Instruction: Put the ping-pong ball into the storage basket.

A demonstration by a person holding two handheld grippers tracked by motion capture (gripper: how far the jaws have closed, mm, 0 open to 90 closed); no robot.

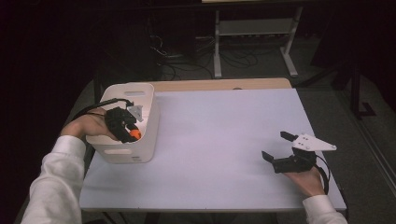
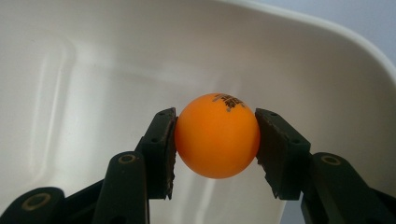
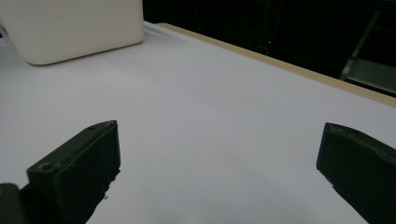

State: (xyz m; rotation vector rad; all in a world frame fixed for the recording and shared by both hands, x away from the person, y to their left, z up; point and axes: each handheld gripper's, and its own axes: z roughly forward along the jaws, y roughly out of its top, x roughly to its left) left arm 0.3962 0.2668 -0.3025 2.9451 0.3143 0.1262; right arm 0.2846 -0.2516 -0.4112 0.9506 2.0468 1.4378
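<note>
An orange ball [image 2: 217, 135] with dark print on top sits clamped between the two black pads of my left gripper [image 2: 215, 149], inside a white plastic bin [image 2: 93, 70]. From above, the left gripper [image 1: 127, 126] hangs over the bin [image 1: 144, 149] at the table's left, with the ball [image 1: 135, 135] showing at its tip. My right gripper [image 1: 276, 147] rests low at the table's right side, open, with nothing between its jaws. In the right gripper view its jaws stand wide apart over the bare white table [image 3: 210, 116], around the right gripper [image 3: 217, 172].
The white bin [image 3: 70, 28] stands at the far left of the right gripper view. The table [image 1: 224, 130] has a wooden strip along its far edge. Behind it are a metal frame's legs [image 1: 217, 42] and cables on a dark floor.
</note>
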